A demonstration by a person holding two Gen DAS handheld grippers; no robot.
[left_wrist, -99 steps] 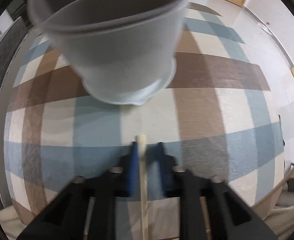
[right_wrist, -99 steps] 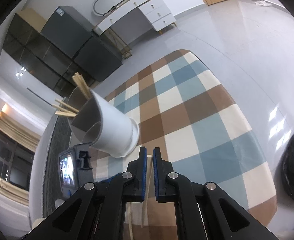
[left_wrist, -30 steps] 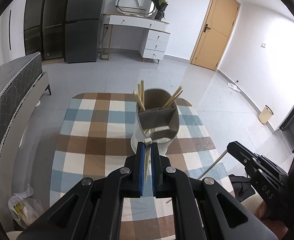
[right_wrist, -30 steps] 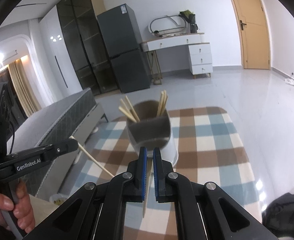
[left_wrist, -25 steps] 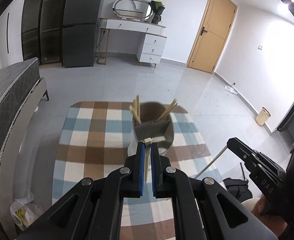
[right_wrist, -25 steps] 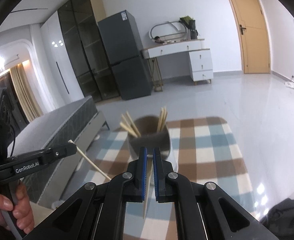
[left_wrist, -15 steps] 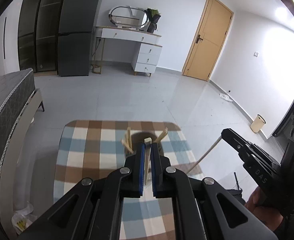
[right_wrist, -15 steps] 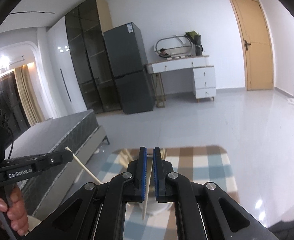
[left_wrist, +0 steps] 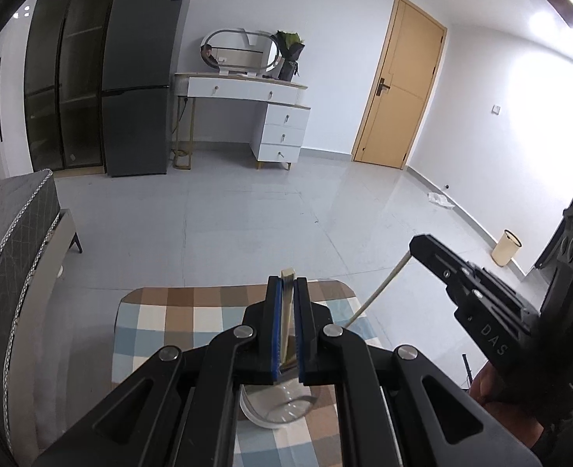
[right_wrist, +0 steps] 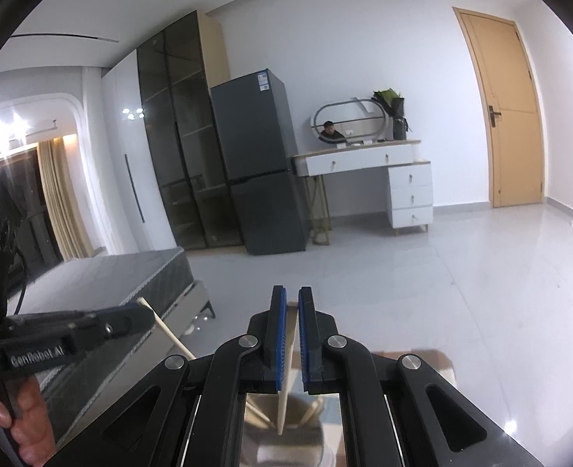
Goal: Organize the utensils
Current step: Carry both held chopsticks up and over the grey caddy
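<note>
My left gripper is shut on a pale wooden chopstick that pokes up between its blue pads. Below it stands the grey-white utensil holder on the checked tablecloth, mostly hidden by the fingers. My right gripper is shut on another chopstick hanging over the holder, which has several chopsticks in it. Each view shows the other gripper from the side: the right gripper with its chopstick, and the left gripper with its chopstick.
A grey bed runs along the left. A dark fridge, a white dresser and a wooden door line the far wall. A small bin stands on the grey tiled floor.
Both grippers have risen and tipped upward, each still holding its chopstick. The holder and checked cloth have dropped low in both views, largely behind the fingers.
</note>
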